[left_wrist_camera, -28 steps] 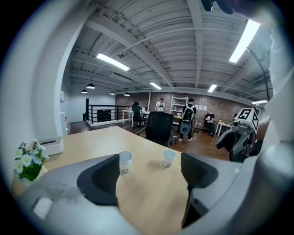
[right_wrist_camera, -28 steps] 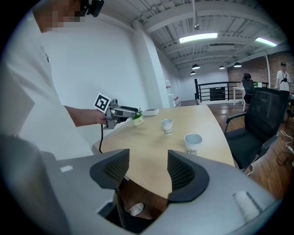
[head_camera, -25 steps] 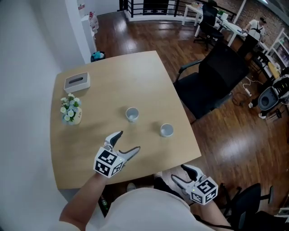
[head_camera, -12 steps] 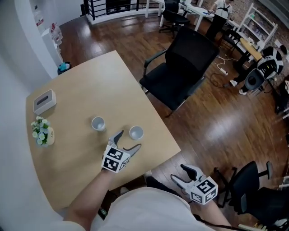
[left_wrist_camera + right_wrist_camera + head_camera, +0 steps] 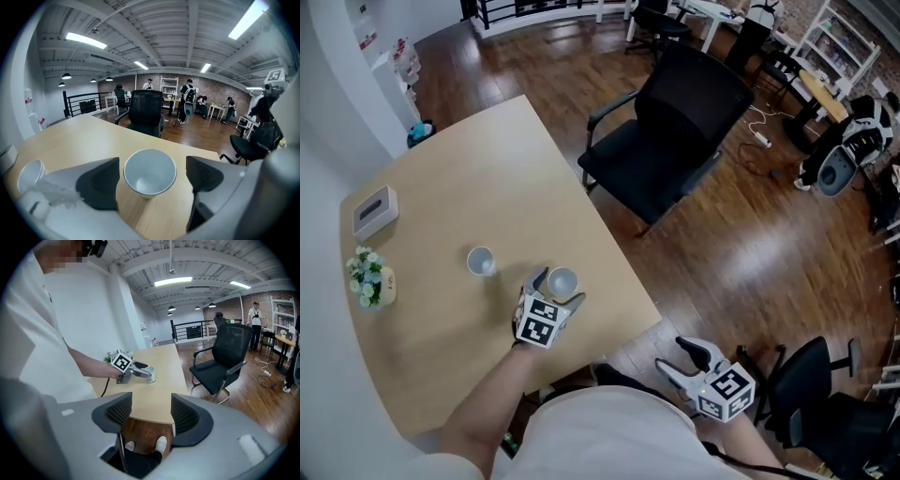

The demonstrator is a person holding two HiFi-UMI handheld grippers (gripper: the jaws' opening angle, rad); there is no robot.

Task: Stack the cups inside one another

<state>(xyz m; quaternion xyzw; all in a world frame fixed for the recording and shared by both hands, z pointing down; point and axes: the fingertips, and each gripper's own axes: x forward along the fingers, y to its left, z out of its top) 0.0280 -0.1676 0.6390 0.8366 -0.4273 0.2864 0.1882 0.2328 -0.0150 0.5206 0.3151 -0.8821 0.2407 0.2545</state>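
White paper cup (image 5: 150,169) is bracketed — not clasped — by spread jaws of the left hand-held gripper (image 5: 558,287), ready for lifting; right hand-held gripper (image 5: 673,357) is held open, idle.

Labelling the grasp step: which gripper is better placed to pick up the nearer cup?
Left. The left gripper is over the table with its jaws open either side of the nearer cup. The right gripper hangs open and empty beyond the table edge, away from that cup.

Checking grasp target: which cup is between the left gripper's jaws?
The cup nearer the chair, standing between the open jaws of the left gripper. The other cup stands apart, toward the flowers.
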